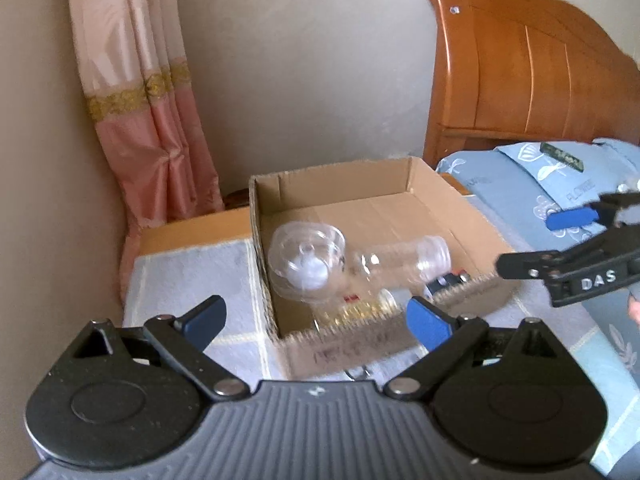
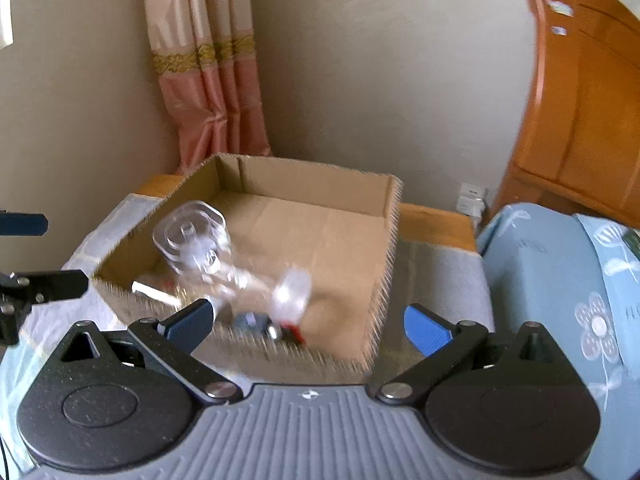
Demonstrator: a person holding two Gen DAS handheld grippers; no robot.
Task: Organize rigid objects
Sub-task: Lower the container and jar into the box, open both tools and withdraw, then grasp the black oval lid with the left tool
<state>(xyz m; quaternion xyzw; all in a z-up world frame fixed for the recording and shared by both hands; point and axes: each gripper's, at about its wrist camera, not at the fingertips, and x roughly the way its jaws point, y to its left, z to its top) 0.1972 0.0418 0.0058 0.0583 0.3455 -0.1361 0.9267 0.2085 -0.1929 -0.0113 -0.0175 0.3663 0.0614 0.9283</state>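
Two clear plastic bottles (image 1: 360,264) lying in cardboard box (image 1: 432,200).
Left tongs (image 1: 316,316) and right tongs (image 2: 308,320) both spread wide, empty, near the box's front rim.

Inside the cardboard box (image 2: 320,236), the clear bottles (image 2: 224,264) are blurred; its near wall hides small objects.

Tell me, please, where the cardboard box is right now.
In both wrist views the cardboard box sits open on the bedside surface, between the pink curtain and the bed, holding clear plastic bottles.
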